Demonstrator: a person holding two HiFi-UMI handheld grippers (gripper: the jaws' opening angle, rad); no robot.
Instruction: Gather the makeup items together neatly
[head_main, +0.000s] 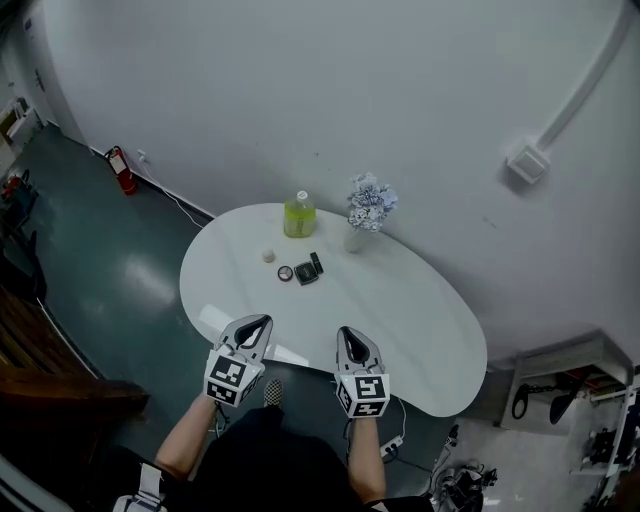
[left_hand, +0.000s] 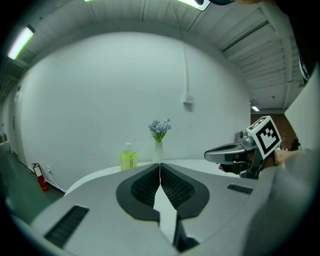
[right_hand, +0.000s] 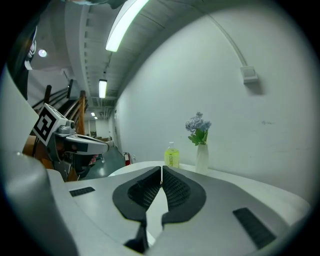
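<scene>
Now the makeup items are seen only in the head view. They are grouped near the middle of the white table (head_main: 420, 330), well apart from both grippers. A little pale pot (head_main: 268, 255) is set a bit to the left of the rest. A small round case (head_main: 285, 273), a dark flat case (head_main: 306, 274) and a dark stick (head_main: 316, 262) are laid close together. Whether they touch cannot be told.

All of them are judged to be small, light and hard. The cases are likely smooth and slippery, so they could be pushed along the table or pinched at their thin edges. The pot could be taken by its round sides. The cases might crack if dropped.

The left gripper (left_hand: 160, 170) is held with its fingers pressed together, and nothing is pinched. The right gripper (right_hand: 162, 171) is held the same way, and nothing is pinched there either. Both are held above the near edge of the table.

In the two gripper views the closed fingers are shown up close, but no makeup can be seen. Only a green bottle (left_hand: 128, 157) and a vase of flowers (left_hand: 159, 137) are shown at the far side.
</scene>
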